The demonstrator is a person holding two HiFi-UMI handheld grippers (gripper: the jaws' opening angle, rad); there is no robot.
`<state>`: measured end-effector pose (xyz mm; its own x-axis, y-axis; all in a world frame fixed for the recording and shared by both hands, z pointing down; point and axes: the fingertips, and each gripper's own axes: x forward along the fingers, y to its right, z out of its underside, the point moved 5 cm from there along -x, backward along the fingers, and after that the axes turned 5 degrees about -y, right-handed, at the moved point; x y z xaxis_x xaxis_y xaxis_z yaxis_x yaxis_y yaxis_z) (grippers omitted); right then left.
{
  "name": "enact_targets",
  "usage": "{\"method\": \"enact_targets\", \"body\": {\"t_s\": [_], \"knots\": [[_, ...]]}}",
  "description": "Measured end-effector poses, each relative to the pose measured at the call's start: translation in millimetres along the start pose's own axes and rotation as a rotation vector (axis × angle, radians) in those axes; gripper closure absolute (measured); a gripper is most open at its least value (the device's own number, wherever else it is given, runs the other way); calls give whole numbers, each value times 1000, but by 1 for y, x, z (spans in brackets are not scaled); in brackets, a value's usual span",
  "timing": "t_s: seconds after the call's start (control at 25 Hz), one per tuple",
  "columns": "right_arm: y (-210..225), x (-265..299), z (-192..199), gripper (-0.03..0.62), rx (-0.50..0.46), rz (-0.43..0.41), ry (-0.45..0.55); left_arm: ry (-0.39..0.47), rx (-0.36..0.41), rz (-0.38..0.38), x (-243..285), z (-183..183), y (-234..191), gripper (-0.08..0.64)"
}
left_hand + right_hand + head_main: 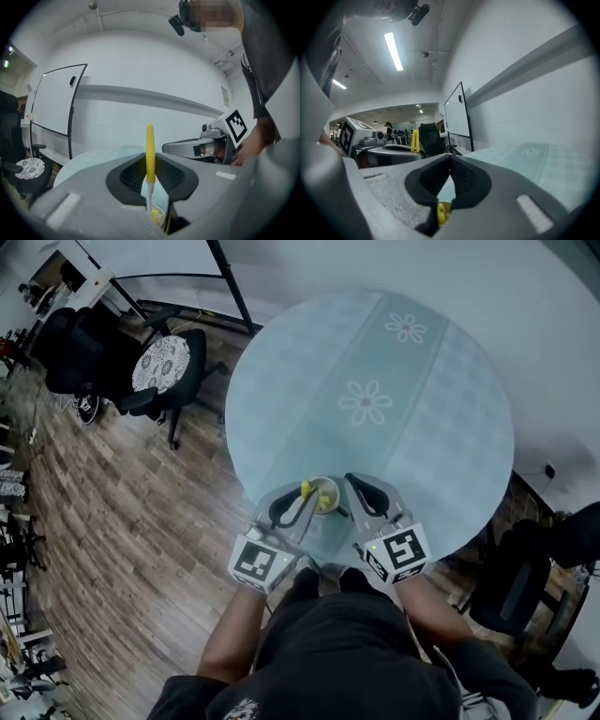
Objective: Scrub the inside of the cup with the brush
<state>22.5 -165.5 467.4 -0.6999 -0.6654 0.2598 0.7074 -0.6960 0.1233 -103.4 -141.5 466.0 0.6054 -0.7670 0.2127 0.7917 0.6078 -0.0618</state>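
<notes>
A small cup (325,495) with a yellowish inside stands near the front edge of the round table (375,399), just before my body. My left gripper (302,502) is shut on the brush (149,152), held upright by its yellow handle. The brush's white stem runs down to a yellow head (154,216) inside the cup. My right gripper (348,491) comes at the cup from the right. Its jaws (450,159) meet at the tips, pinching a yellow part of the cup (441,213). The left gripper (389,152) and the brush handle (414,140) show at left in the right gripper view.
The table wears a pale blue cloth with flower prints (366,401). A black office chair with a patterned cushion (159,365) stands on the wooden floor to the left, another dark chair (511,587) at the right. A whiteboard (55,101) stands by the far wall.
</notes>
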Motion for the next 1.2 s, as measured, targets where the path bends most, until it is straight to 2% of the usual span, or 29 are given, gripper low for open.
{"method": "enact_targets", "body": {"t_s": [0.16, 0.4, 0.76, 1.04, 1.2], "knots": [[-9, 2, -9, 591, -17, -6, 15, 4, -13, -28, -6, -4, -6, 503], [-11, -11, -23, 591, -29, 9, 27, 10, 2, -25, -4, -18, 2, 503], [-15, -35, -61, 591, -73, 29, 84, 97, 30, -29, -16, -69, 7, 503], [-28, -51, -100, 591, -63, 26, 135, 158, 37, -37, -38, -107, 10, 503], [-27, -66, -119, 591, -97, 30, 160, 183, 39, -12, -37, -126, 22, 503]]}}
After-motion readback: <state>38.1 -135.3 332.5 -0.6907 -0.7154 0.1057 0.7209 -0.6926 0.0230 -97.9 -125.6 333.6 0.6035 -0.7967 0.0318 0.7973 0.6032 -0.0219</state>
